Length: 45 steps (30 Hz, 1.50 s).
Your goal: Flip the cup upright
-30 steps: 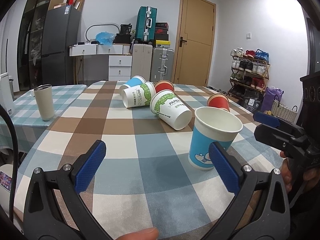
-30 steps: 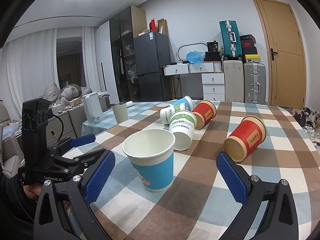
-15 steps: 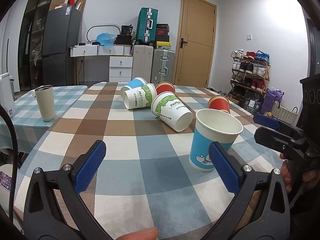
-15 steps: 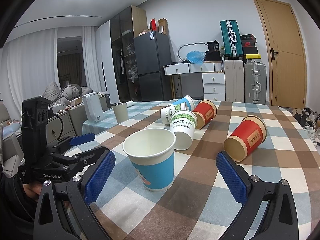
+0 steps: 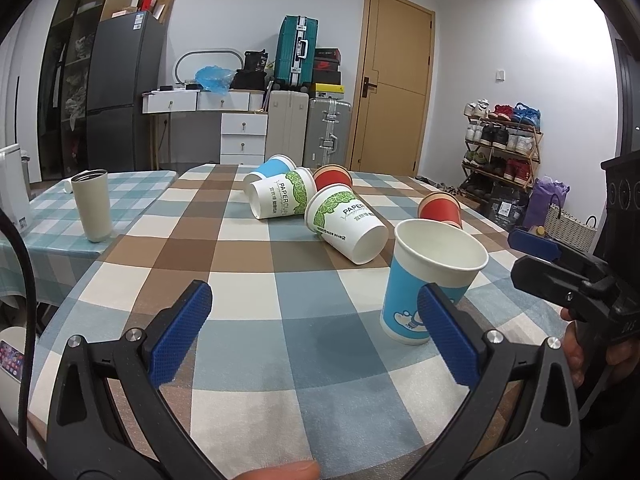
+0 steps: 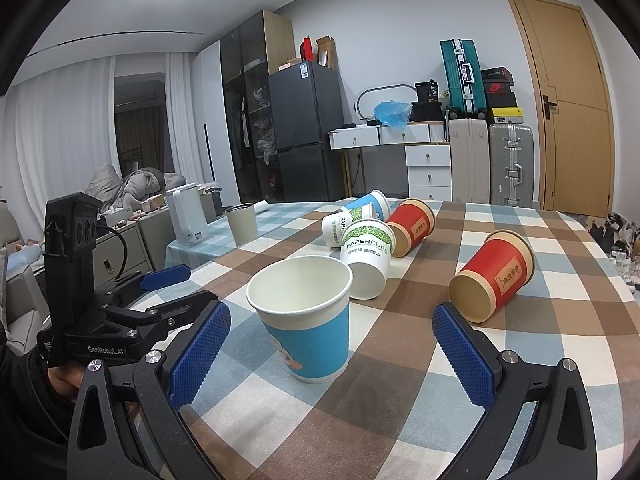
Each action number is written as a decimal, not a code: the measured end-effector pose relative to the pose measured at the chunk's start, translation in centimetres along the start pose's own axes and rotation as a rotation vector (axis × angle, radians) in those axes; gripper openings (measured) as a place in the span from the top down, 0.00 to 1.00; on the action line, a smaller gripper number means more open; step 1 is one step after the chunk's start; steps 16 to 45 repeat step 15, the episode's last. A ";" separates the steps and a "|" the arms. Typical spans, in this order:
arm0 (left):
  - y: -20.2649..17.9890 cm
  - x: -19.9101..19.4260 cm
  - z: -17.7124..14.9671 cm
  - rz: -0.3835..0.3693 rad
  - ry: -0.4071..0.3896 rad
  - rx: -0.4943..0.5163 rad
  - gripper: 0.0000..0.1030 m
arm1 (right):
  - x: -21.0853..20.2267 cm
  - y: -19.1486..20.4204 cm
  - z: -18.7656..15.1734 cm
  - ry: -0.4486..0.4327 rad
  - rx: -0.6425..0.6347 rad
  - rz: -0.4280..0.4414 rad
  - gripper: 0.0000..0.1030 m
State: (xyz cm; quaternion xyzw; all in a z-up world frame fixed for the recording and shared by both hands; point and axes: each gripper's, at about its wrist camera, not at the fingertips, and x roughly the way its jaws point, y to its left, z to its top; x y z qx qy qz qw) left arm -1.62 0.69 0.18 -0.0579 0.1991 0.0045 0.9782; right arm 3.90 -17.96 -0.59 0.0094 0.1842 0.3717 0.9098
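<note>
Reading "PAPERCUPS" on toppled white cup (image 6: 366, 258).

Left gripper (image 5: 314, 330) was held low, jaws spread wide, nothing between the blue pads (image 5: 180, 338). A thumb tip (image 5: 280, 472) showed at the bottom edge. Right gripper (image 6: 332, 354) likewise gaped, pads apart, gripping nothing. Each was seen from the other's camera, in a hand (image 5: 592, 354), off to the side.
</note>
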 end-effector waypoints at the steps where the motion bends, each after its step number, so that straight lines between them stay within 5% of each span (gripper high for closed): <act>1: 0.0 0.0 0.0 0.000 0.000 0.000 0.00 | 0.0 0.0 0.0 0.000 0.000 0.001 0.00; 45: 0.0 0.0 0.0 -0.001 -0.001 0.001 0.00 | 0.0 0.1 -0.1 0.002 0.005 0.000 0.00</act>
